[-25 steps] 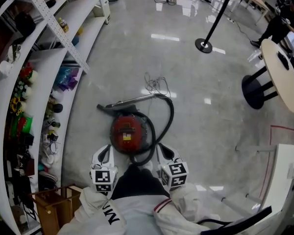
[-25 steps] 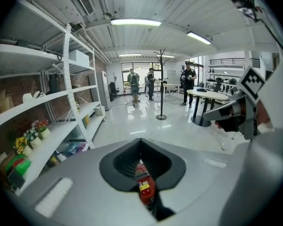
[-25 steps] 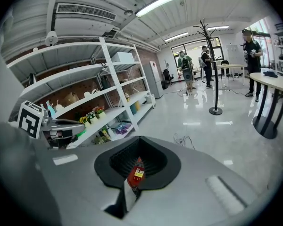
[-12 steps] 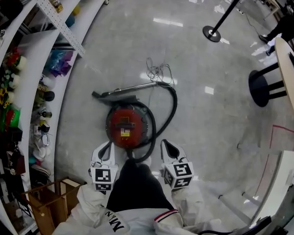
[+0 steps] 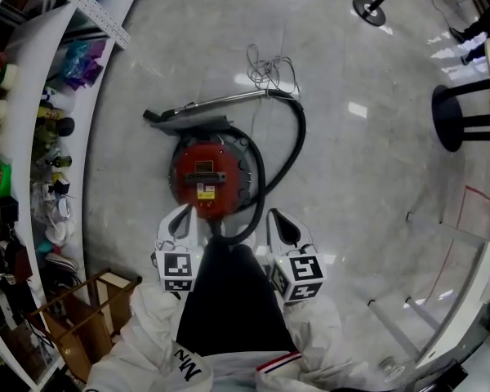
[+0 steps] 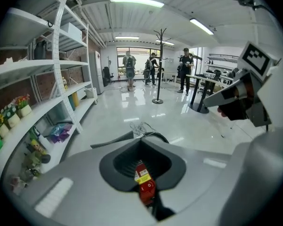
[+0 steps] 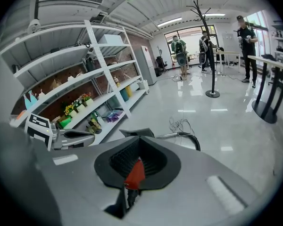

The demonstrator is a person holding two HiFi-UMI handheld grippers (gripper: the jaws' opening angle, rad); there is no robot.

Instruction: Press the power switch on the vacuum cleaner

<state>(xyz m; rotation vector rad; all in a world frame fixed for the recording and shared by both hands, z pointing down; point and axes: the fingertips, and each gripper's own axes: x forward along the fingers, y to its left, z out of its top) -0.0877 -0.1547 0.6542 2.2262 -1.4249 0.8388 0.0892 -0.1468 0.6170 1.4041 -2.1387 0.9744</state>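
Head view: red vacuum cleaner [image 5: 206, 178] on the floor [image 5: 351, 186]. Left gripper [image 5: 180, 220] at its near edge, right gripper [image 5: 282, 220] just beside the hose [image 5: 298, 137] looping off it; both closed, empty. Best to lower one closed tip straight onto the switch, likely on top, pressing briefly, avoiding the hose.

White shelving [image 5: 23, 96], wooden crate [image 5: 73, 337], black table pedestal [image 5: 461, 121].

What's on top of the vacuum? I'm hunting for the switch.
On top of the vacuum: a dark panel, and a yellow label nearer you. Both are too small to tell which one you press. The hose covers its right edge.
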